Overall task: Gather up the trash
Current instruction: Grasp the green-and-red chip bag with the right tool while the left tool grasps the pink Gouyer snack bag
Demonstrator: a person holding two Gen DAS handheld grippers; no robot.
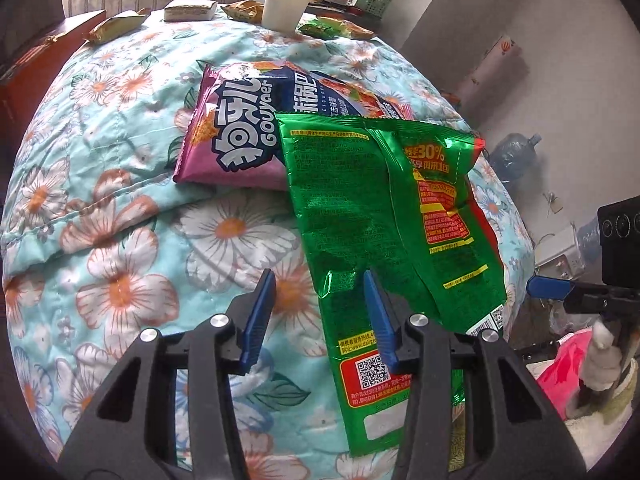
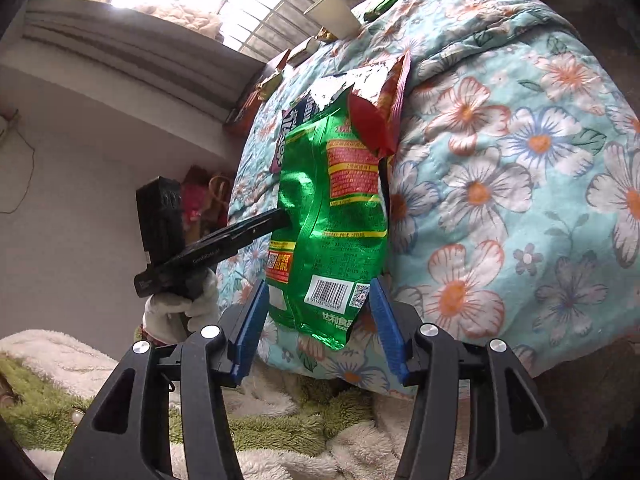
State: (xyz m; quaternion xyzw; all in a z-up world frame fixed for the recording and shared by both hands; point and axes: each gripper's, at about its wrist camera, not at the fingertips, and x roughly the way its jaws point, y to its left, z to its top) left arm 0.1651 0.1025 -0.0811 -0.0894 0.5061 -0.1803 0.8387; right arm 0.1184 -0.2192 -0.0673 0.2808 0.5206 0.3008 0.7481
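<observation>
Green snack bag (image 1: 384,216): glossy foil, crinkled, mirror glints. Purple bag (image 1: 228,128) beneath: shiny plastic film. Quilt (image 1: 120,208): matt stitched floral cotton. Paper cup (image 1: 286,2): matt white. Gripper fingers (image 2: 250,322): ribbed blue plastic on matt black arms.

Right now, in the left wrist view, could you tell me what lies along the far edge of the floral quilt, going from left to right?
Gold wrapper → flat cream box → crumpled gold packet → white paper cup → green snack packet.
</observation>
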